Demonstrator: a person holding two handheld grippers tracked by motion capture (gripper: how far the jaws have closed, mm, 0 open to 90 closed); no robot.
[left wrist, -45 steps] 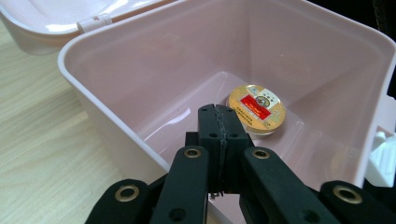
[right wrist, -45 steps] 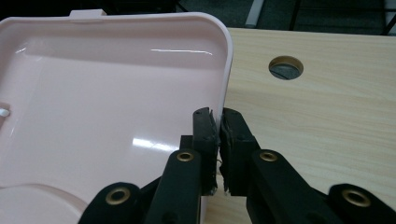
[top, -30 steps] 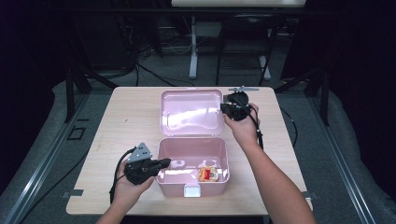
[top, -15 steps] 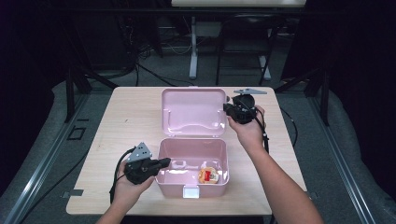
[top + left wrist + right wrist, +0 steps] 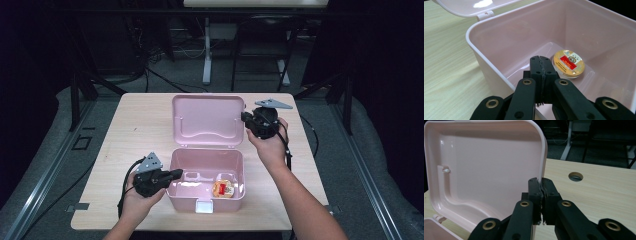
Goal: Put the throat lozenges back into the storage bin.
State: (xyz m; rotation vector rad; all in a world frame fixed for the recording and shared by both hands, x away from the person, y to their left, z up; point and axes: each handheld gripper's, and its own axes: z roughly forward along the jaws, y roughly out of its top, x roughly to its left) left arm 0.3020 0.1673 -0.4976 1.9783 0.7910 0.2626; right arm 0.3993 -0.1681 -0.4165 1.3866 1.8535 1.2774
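Right tongs (image 5: 541, 187) pinch lid (image 5: 207, 120) edge; left tongs (image 5: 541, 65) — box (image 5: 187, 197) wall.

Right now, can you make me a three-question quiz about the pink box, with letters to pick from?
1. Where is the round tin?
A. on the table
B. inside the pink box
C. on the lid

2. What colour is the band across the tin?
A. red
B. blue
C. green

3. How is the lid?
A. shut
B. taken off
C. open, hinged back

Answers:
1 B, the left gripper view shows the tin lying on the box floor.
2 A, a red band crosses its gold top.
3 C, the lid stands back from the box, and the right gripper is shut on its edge.
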